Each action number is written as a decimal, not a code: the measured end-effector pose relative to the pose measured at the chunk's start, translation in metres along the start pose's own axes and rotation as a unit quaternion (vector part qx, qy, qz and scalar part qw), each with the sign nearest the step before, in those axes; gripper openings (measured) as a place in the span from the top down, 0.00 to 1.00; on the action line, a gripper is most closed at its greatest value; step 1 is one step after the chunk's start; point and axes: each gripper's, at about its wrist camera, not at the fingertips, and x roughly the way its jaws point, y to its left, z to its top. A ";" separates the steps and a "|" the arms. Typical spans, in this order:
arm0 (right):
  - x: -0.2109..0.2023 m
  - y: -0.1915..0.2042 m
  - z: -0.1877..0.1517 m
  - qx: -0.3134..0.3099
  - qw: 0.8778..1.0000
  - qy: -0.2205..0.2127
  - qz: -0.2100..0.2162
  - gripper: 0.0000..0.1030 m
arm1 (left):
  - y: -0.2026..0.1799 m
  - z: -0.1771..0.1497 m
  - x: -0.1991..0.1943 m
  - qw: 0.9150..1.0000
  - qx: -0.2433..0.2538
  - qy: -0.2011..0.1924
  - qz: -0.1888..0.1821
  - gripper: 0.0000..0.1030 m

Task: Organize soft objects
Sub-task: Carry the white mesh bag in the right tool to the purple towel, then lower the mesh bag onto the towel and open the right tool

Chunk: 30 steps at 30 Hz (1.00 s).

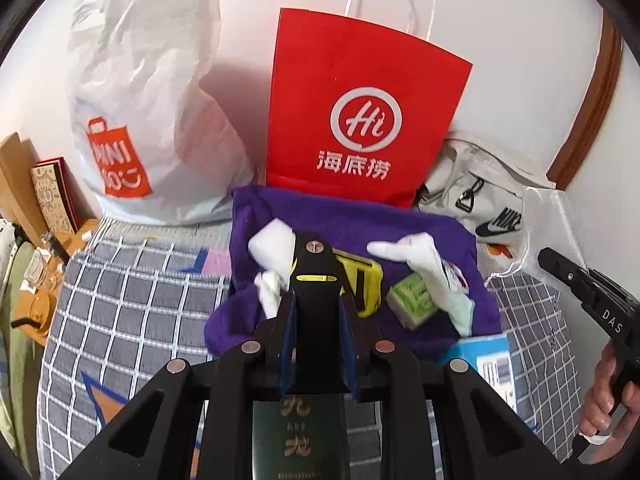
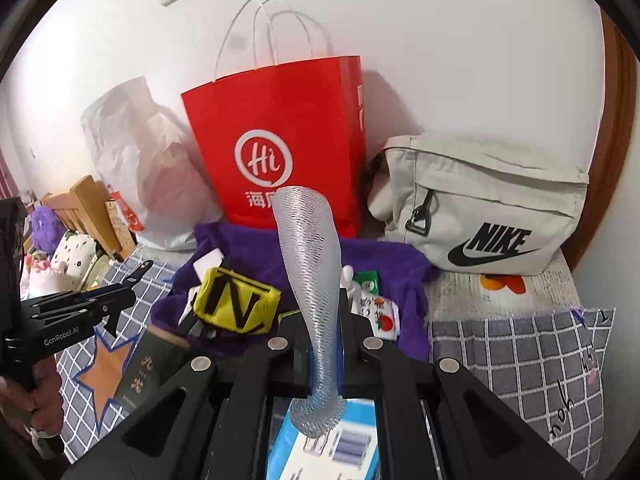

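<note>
Right tongs [image 2: 320, 344] clenched on mesh sleeve [image 2: 310, 264], plain only in right view; left tongs [image 1: 316, 312] shut, empty.

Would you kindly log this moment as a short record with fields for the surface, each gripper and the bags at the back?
surface: purple towel on a checked bedcover
on towel: yellow pouch, white sock, green packet
left gripper: fingers close together, nothing visibly held, over the towel
right gripper: shut on white mesh sleeve, which stands up between the fingers
bags at wall: white plastic bag, red paper bag, beige Nike bag
</note>
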 end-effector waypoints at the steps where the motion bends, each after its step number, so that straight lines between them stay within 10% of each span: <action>1: 0.003 -0.001 0.004 0.002 1.000 -0.001 0.005 0.93 | 0.000 0.003 0.003 1.000 0.000 -0.001 0.001 0.80; 30: 0.143 -0.041 -0.013 0.030 0.986 0.159 0.041 0.87 | 0.036 0.040 0.124 0.995 -0.050 0.075 -0.035 0.80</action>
